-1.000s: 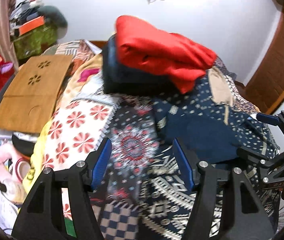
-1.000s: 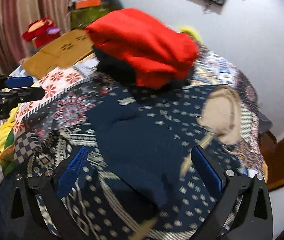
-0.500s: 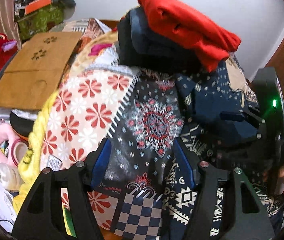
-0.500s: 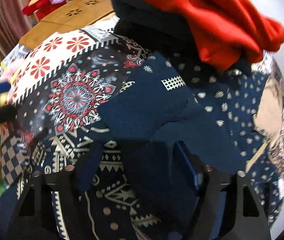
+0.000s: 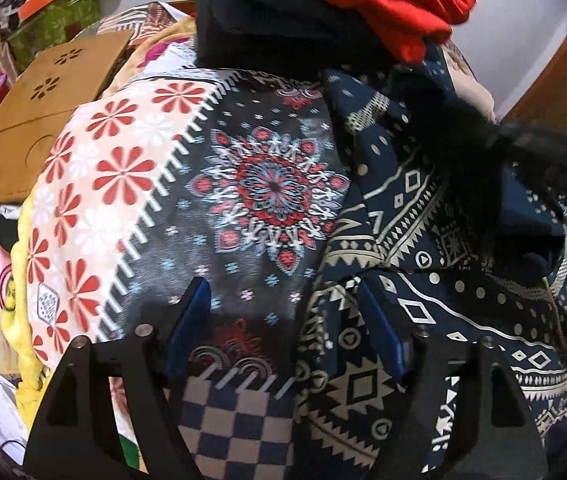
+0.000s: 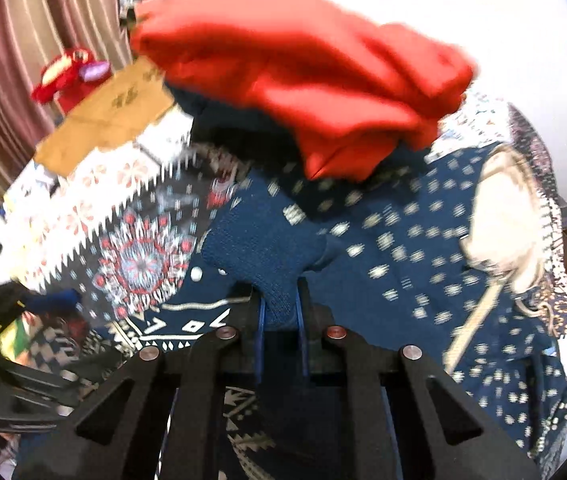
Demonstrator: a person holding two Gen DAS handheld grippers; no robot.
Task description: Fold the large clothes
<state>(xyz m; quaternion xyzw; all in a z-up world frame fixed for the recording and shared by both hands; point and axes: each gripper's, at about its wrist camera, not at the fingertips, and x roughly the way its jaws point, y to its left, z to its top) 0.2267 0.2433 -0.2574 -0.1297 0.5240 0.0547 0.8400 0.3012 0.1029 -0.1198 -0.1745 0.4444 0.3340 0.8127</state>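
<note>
A large navy garment (image 6: 403,248) with a cream geometric print lies spread on the bed; the left wrist view shows it on the right (image 5: 435,300). My right gripper (image 6: 279,308) is closing, its blue pads pinching a raised fold of the garment's plain navy knit side. My left gripper (image 5: 283,320) hangs low over the garment's left edge and the bedspread (image 5: 123,168). Its jaws are opening and nothing is gripped between them. The dark blur at the right of the left wrist view is the right gripper (image 5: 531,152).
A folded red garment (image 6: 303,68) tops a stack of dark folded clothes (image 5: 283,28) at the back of the bed. A wooden lap table (image 5: 35,120) and a red plush toy (image 6: 67,76) lie left, by striped curtains. A wooden door (image 5: 555,92) stands right.
My right gripper went from wide open to pinched on the navy fold. My left gripper sank closer to the bed and its jaws spread a little wider.
</note>
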